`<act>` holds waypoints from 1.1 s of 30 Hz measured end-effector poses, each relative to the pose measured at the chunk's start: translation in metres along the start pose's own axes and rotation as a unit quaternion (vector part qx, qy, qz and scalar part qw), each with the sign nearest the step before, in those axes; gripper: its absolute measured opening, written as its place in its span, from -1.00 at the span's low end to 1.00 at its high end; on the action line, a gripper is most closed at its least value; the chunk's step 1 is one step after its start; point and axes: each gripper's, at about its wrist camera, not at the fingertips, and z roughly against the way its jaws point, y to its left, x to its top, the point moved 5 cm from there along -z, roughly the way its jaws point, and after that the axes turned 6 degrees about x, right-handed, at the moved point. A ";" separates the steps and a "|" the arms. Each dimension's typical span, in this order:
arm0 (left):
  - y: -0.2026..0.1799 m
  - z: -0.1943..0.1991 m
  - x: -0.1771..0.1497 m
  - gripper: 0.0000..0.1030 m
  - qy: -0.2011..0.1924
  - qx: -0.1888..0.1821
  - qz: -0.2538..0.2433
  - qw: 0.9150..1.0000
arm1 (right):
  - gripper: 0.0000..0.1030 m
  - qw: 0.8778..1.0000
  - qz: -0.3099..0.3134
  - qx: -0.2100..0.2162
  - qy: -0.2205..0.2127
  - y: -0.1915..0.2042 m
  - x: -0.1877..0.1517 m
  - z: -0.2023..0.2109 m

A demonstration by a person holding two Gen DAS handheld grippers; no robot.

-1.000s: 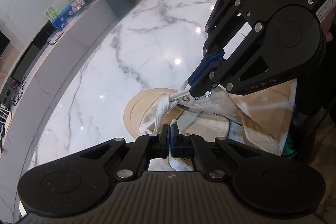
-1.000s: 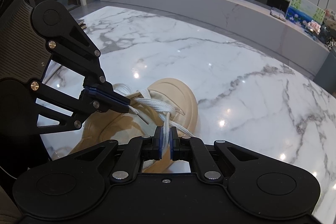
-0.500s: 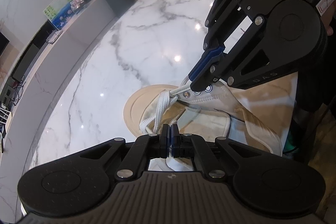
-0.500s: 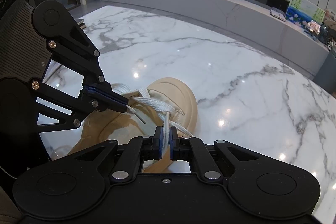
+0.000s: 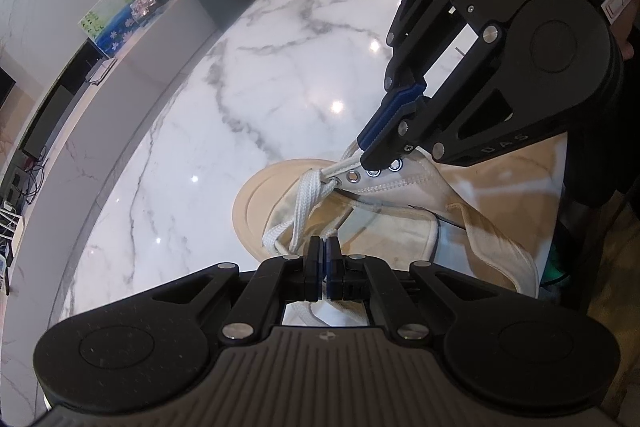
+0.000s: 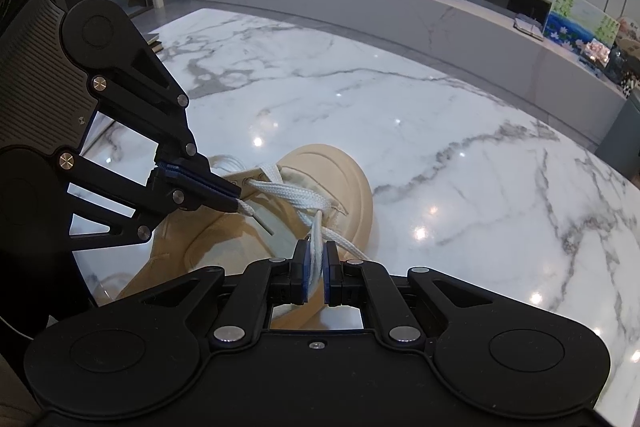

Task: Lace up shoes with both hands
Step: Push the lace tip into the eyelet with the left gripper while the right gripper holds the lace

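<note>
The left gripper (image 6: pixel 239 202) has its two fingers pressed together on one end of the white lace (image 6: pixel 296 193), close to the stiff clear tip, which sticks out just past the pads. The right gripper (image 6: pixel 316 259) is also closed, and it pinches the other strand of the same lace between its blue pads (image 6: pixel 306 265); this strand goes up from the pads to the front of the shoe. In the left wrist view the right gripper (image 5: pixel 362 151) comes in from the upper right, with its tips just above the row of metal eyelets (image 5: pixel 374 173), and the lace leaves them toward the lowest eyelet.

The beige shoe (image 6: pixel 328 179) lies on the white marble table (image 6: pixel 460 155), near the edge closest to both grippers, with its round toe pointing away from them. The lace crosses once over the tongue, near the toe. The upper eyelets are without lace.

Behind the table a long marble counter (image 6: pixel 400 7) runs along the wall. Small objects and a painted picture (image 6: pixel 580 23) stand on it.
</note>
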 end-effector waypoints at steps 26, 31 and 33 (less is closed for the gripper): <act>0.004 -0.006 0.012 -0.99 -0.014 0.006 -0.002 1.000 | -0.91 1.000 -0.003 0.000 0.001 -0.002 0.000 0.002; 0.001 -0.006 0.013 -0.99 -0.017 0.001 -0.003 1.000 | -0.92 1.000 -0.003 -0.001 -0.001 -0.002 -0.002 0.001; 0.000 -0.005 0.013 -0.99 -0.017 -0.001 -0.003 1.000 | -0.91 1.000 -0.003 -0.001 -0.001 -0.003 -0.003 0.000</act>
